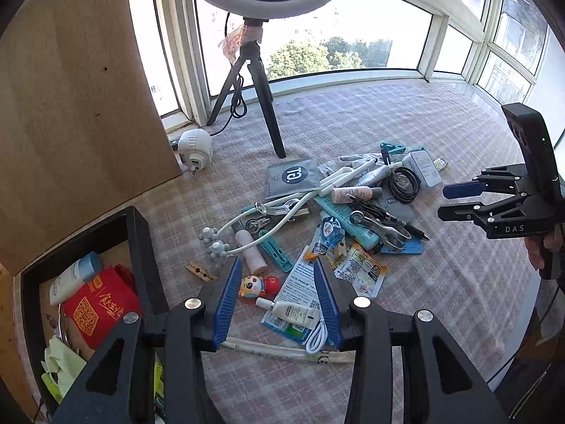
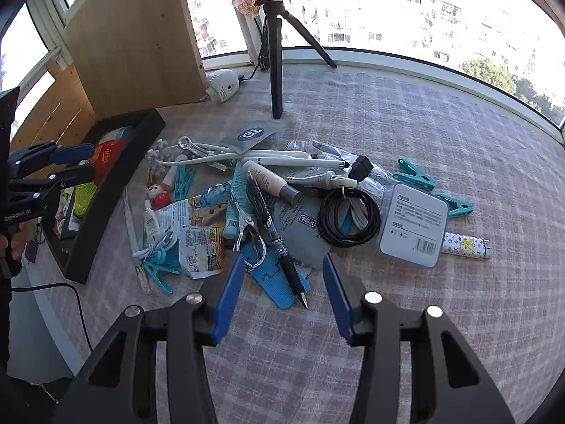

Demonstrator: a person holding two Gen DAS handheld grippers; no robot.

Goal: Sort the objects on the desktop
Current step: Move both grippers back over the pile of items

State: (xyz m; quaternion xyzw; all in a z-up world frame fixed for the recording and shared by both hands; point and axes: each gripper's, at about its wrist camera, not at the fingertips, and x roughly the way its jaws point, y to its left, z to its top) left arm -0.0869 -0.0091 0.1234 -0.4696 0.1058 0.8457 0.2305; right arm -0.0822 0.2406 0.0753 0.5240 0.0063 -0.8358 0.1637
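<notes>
Both grippers hover with jaws partly apart, gripping nothing. Left gripper point(image 1: 279, 265) frames a small white tube point(image 1: 289, 312) and a cartoon figurine point(image 1: 251, 286) at the near edge of the clutter pile, without touching them. Right gripper point(image 2: 282, 261) hangs over a black pen point(image 2: 279, 243) and a blue flat card point(image 2: 279, 286) at the pile's near side; its pads stand clear of both. Beyond the pen lie a coiled black cable point(image 2: 348, 219), a white square case point(image 2: 413, 224) to its right, and teal clips point(image 2: 415, 175) farther right. A black tray point(image 1: 141, 247) sits left of the pile, holding a red packet point(image 1: 100, 305). Everything rests on a checked cloth point(image 2: 459, 148), with a tripod point(image 1: 263, 99) at the far side.
</notes>
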